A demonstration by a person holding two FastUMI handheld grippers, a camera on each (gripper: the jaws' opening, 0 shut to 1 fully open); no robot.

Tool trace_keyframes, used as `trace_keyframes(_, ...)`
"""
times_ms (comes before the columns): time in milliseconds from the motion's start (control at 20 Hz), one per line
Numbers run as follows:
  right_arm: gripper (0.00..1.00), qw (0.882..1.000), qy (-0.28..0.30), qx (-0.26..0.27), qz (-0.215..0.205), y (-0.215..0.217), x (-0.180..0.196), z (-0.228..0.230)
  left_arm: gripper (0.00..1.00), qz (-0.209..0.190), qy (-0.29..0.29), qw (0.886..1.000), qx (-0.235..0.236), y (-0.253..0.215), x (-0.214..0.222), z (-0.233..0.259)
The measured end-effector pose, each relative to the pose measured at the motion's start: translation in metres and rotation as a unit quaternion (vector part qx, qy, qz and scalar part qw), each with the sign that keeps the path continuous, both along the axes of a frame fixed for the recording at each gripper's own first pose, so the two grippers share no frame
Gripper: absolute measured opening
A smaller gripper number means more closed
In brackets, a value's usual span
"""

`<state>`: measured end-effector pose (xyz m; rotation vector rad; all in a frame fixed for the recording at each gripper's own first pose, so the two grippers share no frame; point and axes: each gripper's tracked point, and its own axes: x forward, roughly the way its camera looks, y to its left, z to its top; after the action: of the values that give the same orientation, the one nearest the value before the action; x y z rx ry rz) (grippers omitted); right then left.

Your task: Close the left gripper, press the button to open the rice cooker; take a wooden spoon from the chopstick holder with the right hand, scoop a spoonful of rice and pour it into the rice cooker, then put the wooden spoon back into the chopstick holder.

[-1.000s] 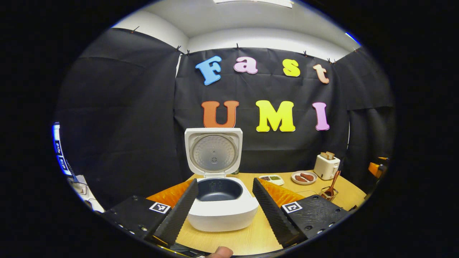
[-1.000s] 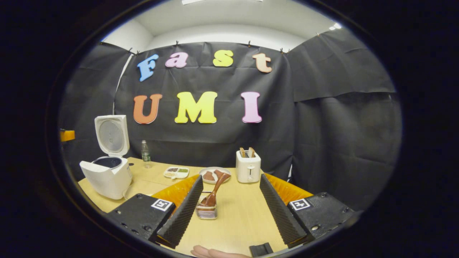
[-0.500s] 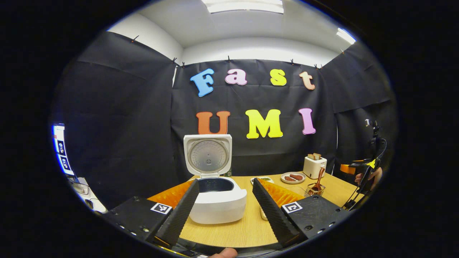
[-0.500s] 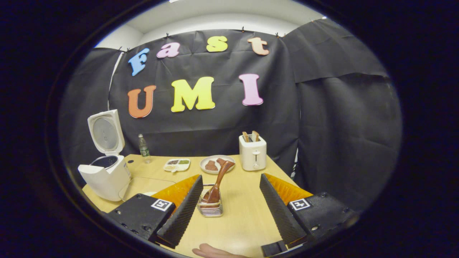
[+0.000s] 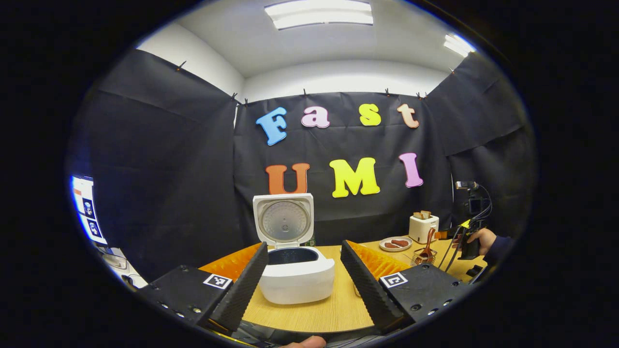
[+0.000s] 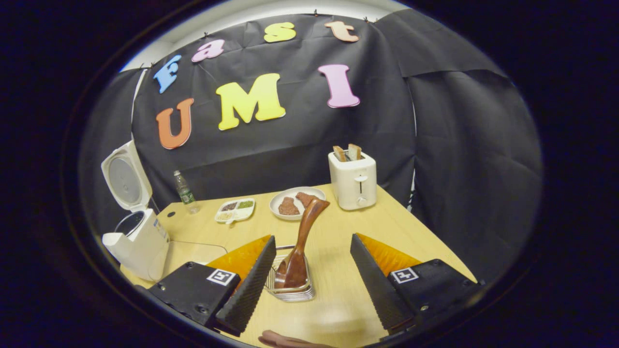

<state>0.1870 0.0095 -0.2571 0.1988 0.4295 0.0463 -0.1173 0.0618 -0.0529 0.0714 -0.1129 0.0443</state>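
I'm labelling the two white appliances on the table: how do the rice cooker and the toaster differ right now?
The rice cooker stands with its lid swung up and its dark inner pot exposed; the toaster has no lid, only top slots. The pot looks empty, while the toaster holds two bread slices upright. The rice cooker is rounded, the toaster boxy, with a front lever. Both are white and stand on the wooden table.

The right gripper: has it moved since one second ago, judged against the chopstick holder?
Yes. The right gripper has come closer to the chopstick holder, which now looks larger and sits between its open fingers, with the wooden spoon standing in it.
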Motion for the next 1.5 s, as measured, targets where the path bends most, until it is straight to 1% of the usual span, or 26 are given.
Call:
trace_keyframes(50,0.96,1.0,0.007,0.0,0.002,0.002,0.008,-0.006,0.96,-0.004,0.001,1.0,-0.003,-0.003,-0.002,-0.005)
trace_keyframes(100,1.0,1.0,0.014,0.001,0.005,0.004,0.016,-0.012,0.95,-0.01,0.007,1.0,-0.008,-0.006,-0.004,-0.011)
trace_keyframes(250,1.0,0.999,0.028,0.015,0.007,0.01,0.038,-0.027,0.96,-0.018,0.016,1.0,-0.018,-0.009,-0.009,-0.018)
trace_keyframes(400,0.97,0.999,0.05,0.014,0.0,0.013,0.059,-0.044,0.96,-0.012,0.016,1.0,-0.015,-0.003,-0.014,-0.016)
trace_keyframes(500,0.96,0.998,0.053,0.028,0.008,0.017,0.07,-0.045,0.95,0.002,0.016,1.0,-0.013,0.006,-0.014,-0.019)
trace_keyframes(550,0.88,0.998,0.056,0.035,0.013,0.019,0.076,-0.047,0.95,0.003,0.019,1.0,-0.017,0.007,-0.012,-0.021)
trace_keyframes(600,0.86,0.997,0.065,0.043,0.007,0.016,0.079,-0.054,0.95,0.004,0.023,0.999,-0.022,0.007,-0.011,-0.025)
trace_keyframes(650,0.82,0.996,0.071,0.058,0.003,0.014,0.082,-0.058,0.96,0.004,0.028,0.999,-0.024,0.007,-0.01,-0.027)
trace_keyframes(700,0.79,0.994,0.075,0.084,0.009,0.019,0.085,-0.058,0.96,0.005,0.032,0.999,-0.022,0.007,-0.008,-0.031)
trace_keyframes(750,0.66,0.99,0.085,0.107,0.011,0.021,0.087,-0.062,0.96,0.007,0.037,0.999,-0.018,0.01,-0.007,-0.034)
trace_keyframes(800,0.58,0.989,0.087,0.122,0.015,0.025,0.089,-0.065,0.96,0.013,0.041,0.999,-0.015,0.015,-0.005,-0.037)
trace_keyframes(850,0.43,0.988,0.094,0.123,0.021,0.028,0.087,-0.069,0.96,0.018,0.044,0.999,-0.014,0.018,-0.003,-0.038)
trace_keyframes(900,0.47,0.987,0.101,0.122,0.027,0.03,0.084,-0.072,0.96,0.021,0.046,0.999,-0.016,0.02,-0.002,-0.038)
trace_keyframes(950,0.42,0.987,0.1,0.121,0.03,0.032,0.084,-0.07,0.96,0.02,0.047,0.998,-0.02,0.02,-0.001,-0.04)
trace_keyframes(1000,0.46,0.987,0.095,0.124,0.04,0.036,0.084,-0.065,0.96,0.018,0.049,0.998,-0.024,0.019,0.0,-0.041)
trace_keyframes(1050,0.32,0.987,0.087,0.124,0.048,0.04,0.082,-0.06,0.96,0.018,0.051,0.998,-0.026,0.019,0.0,-0.043)
trace_keyframes(1100,0.3,0.988,0.087,0.12,0.039,0.038,0.091,-0.068,0.96,0.017,0.053,0.998,-0.024,0.02,-0.002,-0.046)
trace_keyframes(1150,0.18,0.988,0.086,0.124,0.029,0.033,0.081,-0.061,0.96,0.015,0.053,0.998,-0.02,0.02,-0.004,-0.046)
trace_keyframes(1200,0.19,0.988,0.086,0.124,0.027,0.034,0.077,-0.059,0.96,0.015,0.051,0.998,-0.019,0.021,-0.006,-0.044)
trace_keyframes(1250,0.16,0.989,0.078,0.121,0.028,0.033,0.075,-0.056,0.96,0.016,0.05,0.998,-0.018,0.024,-0.007,-0.043)
trace_keyframes(1400,0.14,0.991,0.04,0.125,0.025,0.031,0.07,-0.029,0.96,0.019,0.042,0.999,-0.015,0.027,-0.012,-0.037)
trace_keyframes(1500,0.13,0.994,0.023,0.109,0.02,0.028,0.064,-0.014,0.96,0.021,0.034,0.999,-0.018,0.026,-0.013,-0.034)
